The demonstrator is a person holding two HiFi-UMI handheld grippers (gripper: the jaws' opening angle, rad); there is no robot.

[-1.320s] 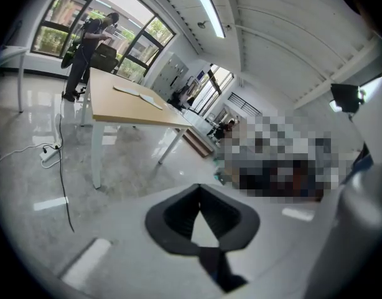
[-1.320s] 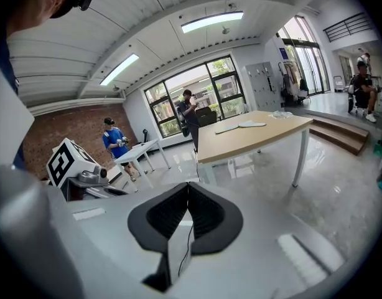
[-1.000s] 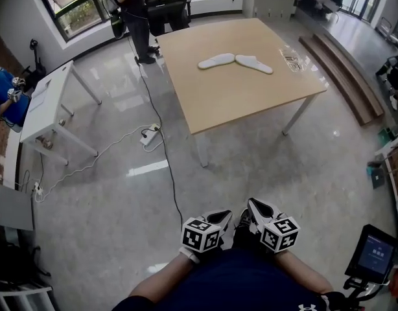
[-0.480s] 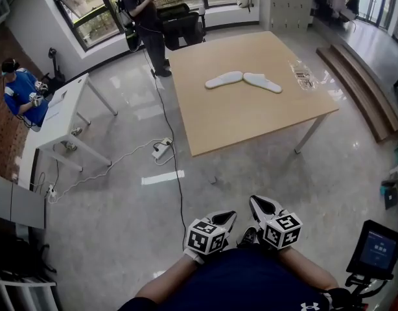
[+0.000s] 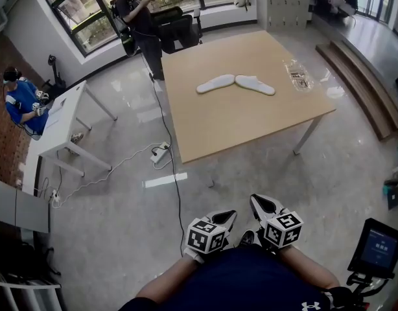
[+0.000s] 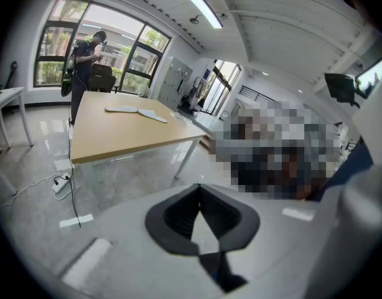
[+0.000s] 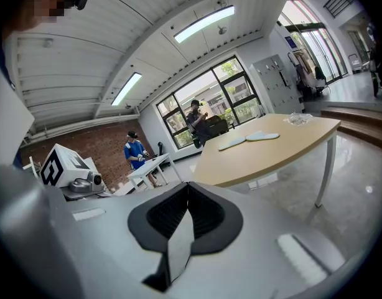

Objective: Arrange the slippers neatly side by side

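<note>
I hold my left gripper and my right gripper low, side by side, close to my body. The fingers of each one are pressed together, with nothing between them. Far ahead of me on the wooden table lie the left slipper and the right slipper. Their inner ends are just beside each other, like a wide V.

Bright daylight pours through the tall black-framed windows behind the square light-wood desk, helped by long ceiling strip lamps. The polished grey floor shows pale glare and window reflections left of that desk. Both gripper views curve and darken at the edges; the left tongs and right tongs look soft.
</note>
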